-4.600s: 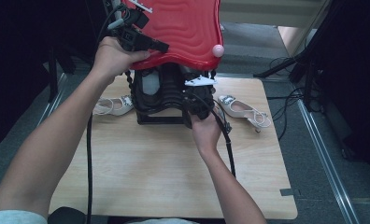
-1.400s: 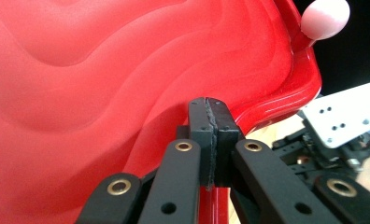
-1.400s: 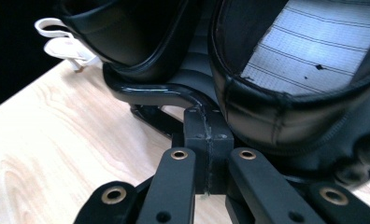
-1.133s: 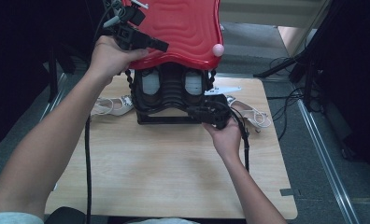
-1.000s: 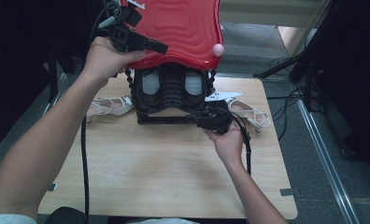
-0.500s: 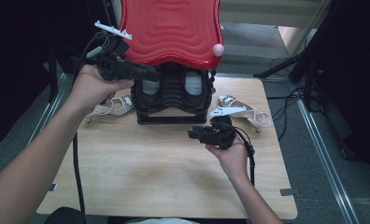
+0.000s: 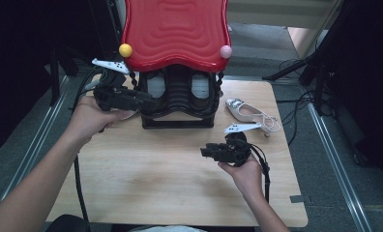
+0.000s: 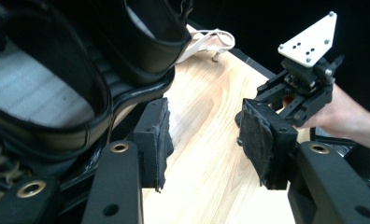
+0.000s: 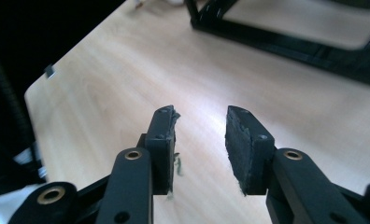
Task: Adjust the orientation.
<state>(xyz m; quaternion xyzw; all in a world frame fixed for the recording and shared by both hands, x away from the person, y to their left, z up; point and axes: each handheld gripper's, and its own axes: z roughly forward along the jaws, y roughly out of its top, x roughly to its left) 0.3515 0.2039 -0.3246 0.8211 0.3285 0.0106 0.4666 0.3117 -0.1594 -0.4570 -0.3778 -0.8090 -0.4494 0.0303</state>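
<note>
The shoe rack (image 7: 177, 96) stands at the bench's far edge, lid up, so both tongs, left gripper (image 7: 148, 102) and right gripper (image 7: 205, 152), hang apart, empty.

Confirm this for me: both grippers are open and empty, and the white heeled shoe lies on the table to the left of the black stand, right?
Not quite. The white heeled shoe lies to the right of the black stand, as the high view shows. The rest holds: the left gripper and the right gripper both have their jaws open and empty.
</note>
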